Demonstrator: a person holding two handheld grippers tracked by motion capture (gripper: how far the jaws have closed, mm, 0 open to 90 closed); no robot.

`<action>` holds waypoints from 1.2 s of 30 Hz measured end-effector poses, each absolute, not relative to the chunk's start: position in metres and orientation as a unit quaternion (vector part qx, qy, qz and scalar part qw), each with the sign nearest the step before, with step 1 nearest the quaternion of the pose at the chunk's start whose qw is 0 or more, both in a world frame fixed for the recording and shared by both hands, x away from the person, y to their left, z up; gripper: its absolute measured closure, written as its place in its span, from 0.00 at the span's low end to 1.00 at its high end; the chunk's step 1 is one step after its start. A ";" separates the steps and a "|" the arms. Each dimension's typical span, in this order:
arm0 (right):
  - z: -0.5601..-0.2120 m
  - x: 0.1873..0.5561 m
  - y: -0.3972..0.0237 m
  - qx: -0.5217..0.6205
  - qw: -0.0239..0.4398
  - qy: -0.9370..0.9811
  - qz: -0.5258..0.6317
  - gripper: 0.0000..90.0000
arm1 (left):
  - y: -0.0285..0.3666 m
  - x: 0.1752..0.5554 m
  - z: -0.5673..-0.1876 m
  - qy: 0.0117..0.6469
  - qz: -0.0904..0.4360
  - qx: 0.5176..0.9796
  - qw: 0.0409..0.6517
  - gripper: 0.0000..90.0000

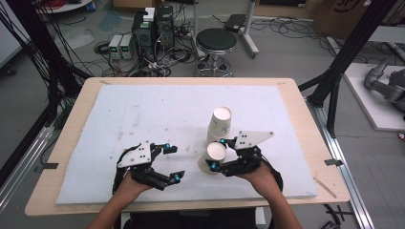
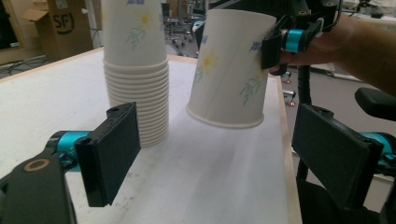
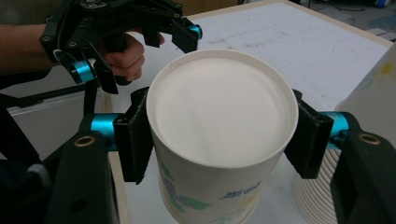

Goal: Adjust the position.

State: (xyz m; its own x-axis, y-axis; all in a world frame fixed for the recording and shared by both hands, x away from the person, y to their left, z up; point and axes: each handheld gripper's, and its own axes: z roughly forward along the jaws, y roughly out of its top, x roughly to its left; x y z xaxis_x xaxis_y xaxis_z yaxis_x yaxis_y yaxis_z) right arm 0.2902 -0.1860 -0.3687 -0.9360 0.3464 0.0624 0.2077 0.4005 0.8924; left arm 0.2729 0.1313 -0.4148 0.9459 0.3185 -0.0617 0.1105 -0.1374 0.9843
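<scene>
A single paper cup (image 1: pixel 213 157) with a flower print hangs upside down and tilted just above the white foam board (image 1: pixel 157 109). My right gripper (image 1: pixel 218 154) is shut on its sides. In the right gripper view the cup (image 3: pixel 219 116) shows its white base between the two pads (image 3: pixel 135 140). Just behind it stands an upside-down stack of the same cups (image 1: pixel 220 125). My left gripper (image 1: pixel 173 162) stands open to the left of the held cup, with nothing between its jaws. In the left gripper view the held cup (image 2: pixel 229 70) floats beside the stack (image 2: pixel 135 70), beyond my left gripper (image 2: pixel 224 154).
The board covers most of a wooden table (image 1: pixel 71 143). A black stool (image 1: pixel 216 40) and electronics boxes (image 1: pixel 153 28) with cables stand on the floor behind it. Black frame posts (image 1: pixel 334 81) rise at both sides.
</scene>
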 end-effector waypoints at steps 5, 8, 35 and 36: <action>-0.370 0.290 -0.182 0.163 0.062 0.835 0.521 0.39 | 0.118 0.276 -0.411 0.126 0.073 0.755 0.639 0.17; -0.369 0.289 -0.182 0.164 0.061 0.835 0.522 0.39 | 0.109 0.278 -0.412 0.119 0.070 0.760 0.635 0.17; -0.371 0.286 -0.175 0.150 0.039 0.831 0.534 0.39 | 0.072 0.287 -0.425 0.101 0.045 0.770 0.629 0.21; -0.371 0.286 -0.175 0.150 0.036 0.830 0.536 0.39 | 0.072 0.287 -0.425 0.101 0.044 0.769 0.629 0.21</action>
State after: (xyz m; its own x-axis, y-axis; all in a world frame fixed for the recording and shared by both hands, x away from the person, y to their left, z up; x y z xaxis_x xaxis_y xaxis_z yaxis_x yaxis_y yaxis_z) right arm 0.2859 -0.1749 -0.3709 -0.9526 0.2873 0.1003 0.2095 0.3802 0.9009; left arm 0.2866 0.0720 -0.4253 0.9758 0.2105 -0.0584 0.0990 -0.1881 0.9771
